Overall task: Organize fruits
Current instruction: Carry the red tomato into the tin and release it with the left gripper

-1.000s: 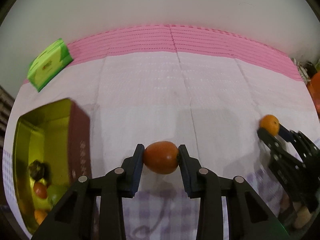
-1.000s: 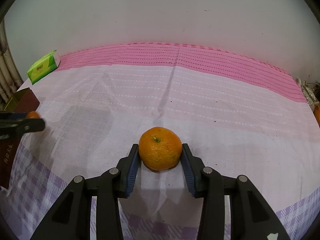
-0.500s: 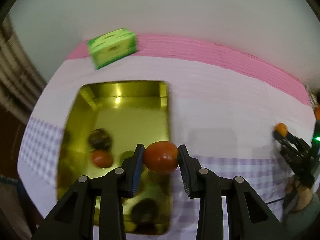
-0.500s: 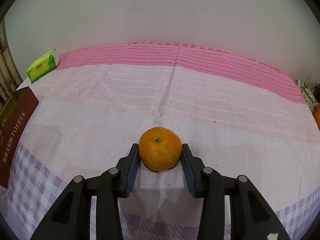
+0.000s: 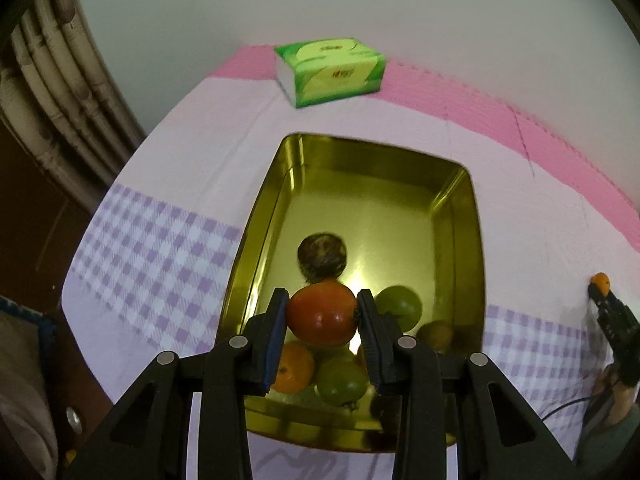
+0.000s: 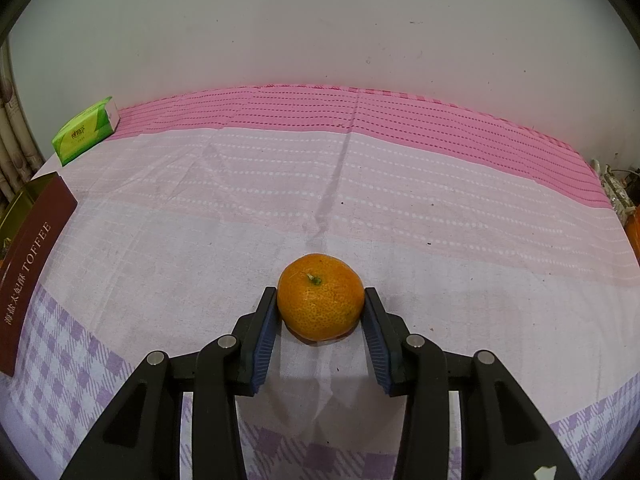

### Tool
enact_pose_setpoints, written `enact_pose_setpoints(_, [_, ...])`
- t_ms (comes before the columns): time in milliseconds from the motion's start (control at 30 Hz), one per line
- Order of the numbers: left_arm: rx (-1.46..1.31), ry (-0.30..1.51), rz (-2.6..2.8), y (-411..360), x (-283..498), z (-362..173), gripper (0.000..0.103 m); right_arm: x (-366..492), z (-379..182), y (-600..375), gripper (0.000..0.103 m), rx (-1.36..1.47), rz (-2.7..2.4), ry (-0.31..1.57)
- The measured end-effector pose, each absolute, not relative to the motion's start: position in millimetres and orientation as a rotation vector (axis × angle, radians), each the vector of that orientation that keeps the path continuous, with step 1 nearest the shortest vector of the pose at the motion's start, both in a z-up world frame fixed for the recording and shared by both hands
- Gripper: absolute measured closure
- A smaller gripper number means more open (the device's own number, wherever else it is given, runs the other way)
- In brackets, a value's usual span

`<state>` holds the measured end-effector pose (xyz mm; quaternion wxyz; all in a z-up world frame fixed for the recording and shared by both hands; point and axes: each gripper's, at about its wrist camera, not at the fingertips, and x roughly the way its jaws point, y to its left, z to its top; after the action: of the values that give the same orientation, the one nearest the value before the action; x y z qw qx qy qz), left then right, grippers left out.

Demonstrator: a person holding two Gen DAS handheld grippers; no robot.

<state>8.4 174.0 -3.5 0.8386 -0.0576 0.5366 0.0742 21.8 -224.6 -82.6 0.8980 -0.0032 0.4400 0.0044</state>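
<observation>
- The left gripper holds a red-orange tomato, smooth and shiny, tight between its jaws above the near end of the golden tin.
- In the tin lie a green tomato, another green one, an orange fruit and a dark round fruit.
- The right gripper has its jaws pressed on a mandarin with pitted skin and a green stem, resting on the bench cloth.

We saw the held tomato hiding fruit beneath it in the gold tin; the tin was cut off at the right-wrist view's left edge.
</observation>
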Motion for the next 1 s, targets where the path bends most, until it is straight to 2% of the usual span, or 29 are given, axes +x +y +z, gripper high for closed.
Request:
enact_pose_setpoints(500, [-0.118, 1.221, 0.207, 185, 13, -43, 0.067, 22, -83, -224, 0.063, -0.010, 0.008, 0.911])
enact_pose_setpoints(833, [-0.111, 1.240, 0.198, 186, 13, -48, 0.066, 21, -83, -224, 0.063, -0.009, 0.008, 0.911])
enact_pose_setpoints(867, [-0.109, 1.245, 0.194, 186, 14, -48, 0.064, 22, -83, -225, 0.063, -0.008, 0.009, 0.910])
enact_pose_setpoints(1000, [-0.121, 1.230, 0.192, 187, 11, -44, 0.041, 21, -82, -224, 0.063, -0.013, 0.011, 0.911])
